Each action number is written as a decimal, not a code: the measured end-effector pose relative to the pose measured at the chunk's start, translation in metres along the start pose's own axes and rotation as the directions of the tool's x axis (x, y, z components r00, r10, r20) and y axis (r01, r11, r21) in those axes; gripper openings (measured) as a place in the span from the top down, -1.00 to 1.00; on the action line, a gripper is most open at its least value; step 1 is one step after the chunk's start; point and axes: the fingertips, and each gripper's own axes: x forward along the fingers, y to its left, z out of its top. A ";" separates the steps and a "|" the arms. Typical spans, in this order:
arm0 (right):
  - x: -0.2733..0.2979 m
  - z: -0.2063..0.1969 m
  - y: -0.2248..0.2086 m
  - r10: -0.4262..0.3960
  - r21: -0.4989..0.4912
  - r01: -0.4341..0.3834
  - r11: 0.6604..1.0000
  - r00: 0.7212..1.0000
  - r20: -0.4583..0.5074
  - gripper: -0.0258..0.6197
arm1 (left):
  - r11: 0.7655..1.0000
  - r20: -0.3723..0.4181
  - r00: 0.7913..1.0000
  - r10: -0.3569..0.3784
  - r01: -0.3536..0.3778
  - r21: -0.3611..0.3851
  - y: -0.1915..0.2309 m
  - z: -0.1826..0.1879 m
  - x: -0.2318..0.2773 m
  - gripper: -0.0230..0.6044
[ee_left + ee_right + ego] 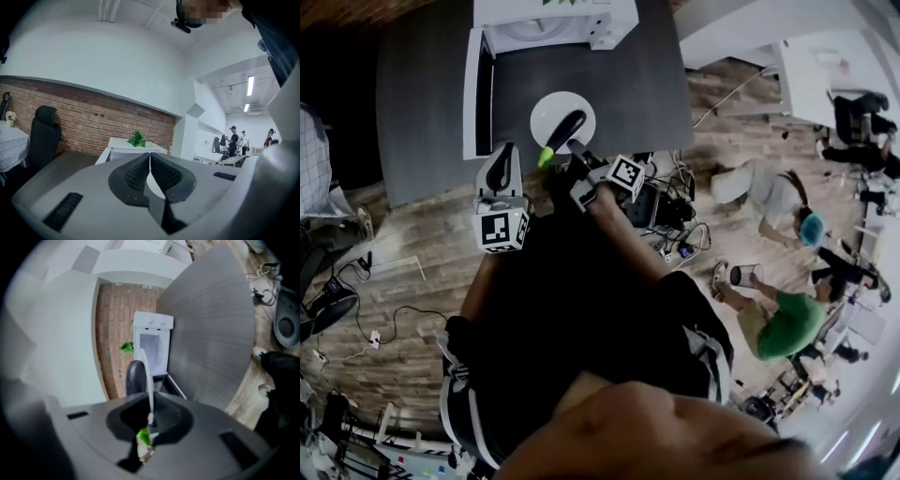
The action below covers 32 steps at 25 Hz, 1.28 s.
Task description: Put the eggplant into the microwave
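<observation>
Dark, green-stemmed eggplant (pixel 567 128) on plate (pixel 546 111); rim pinched by right hand-held gripper (pixel 577 148); left hand-held gripper (pixel 500 156) closed, empty

Red brick wall (pixel 93 122); wooden floor (pixel 403 253); dark grey table (pixel 422 112)

The dark grey table (pixel 422 112) has a matt top with a fine, brushed-looking grain. At its far side, the white box-shaped microwave (pixel 553 19) looks smooth, like painted metal or plastic. The white round plate (pixel 546 114) is smooth with a slight sheen, and the dark purple eggplant (pixel 567 127) has glossy skin. The floor (pixel 403 272) is of wood planks. The left gripper (pixel 150 157) is matt grey plastic, its jaws lined with black ribbed pads (pixel 136 173). The red brick wall (pixel 93 122) far behind is rough.
</observation>
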 end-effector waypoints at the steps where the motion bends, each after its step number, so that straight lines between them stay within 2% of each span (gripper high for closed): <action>1: 0.002 0.006 0.001 -0.001 -0.002 0.001 1.000 1.000 -0.007 0.80 | 1.000 0.002 1.000 0.004 -0.004 0.004 -0.002 0.001 0.007 0.79; 9: 0.029 0.038 0.009 -0.007 -0.001 0.007 1.000 0.997 -0.081 0.80 | 0.998 -0.019 0.998 0.062 -0.062 0.012 -0.006 0.000 0.050 0.79; 23: 0.073 0.102 0.022 -0.031 -0.081 0.013 0.997 0.975 -0.222 0.80 | 0.983 0.033 0.983 0.183 -0.184 0.025 -0.018 0.020 0.108 0.79; 26: 0.079 0.110 0.023 -0.033 -0.087 0.012 0.996 0.971 -0.236 0.80 | 0.978 0.021 0.978 0.209 -0.209 0.005 -0.017 0.019 0.110 0.79; 32: 0.093 0.115 0.019 -0.052 -0.074 0.036 0.997 0.971 -0.235 0.80 | 0.975 0.020 0.975 0.220 -0.220 0.028 -0.009 0.019 0.118 0.79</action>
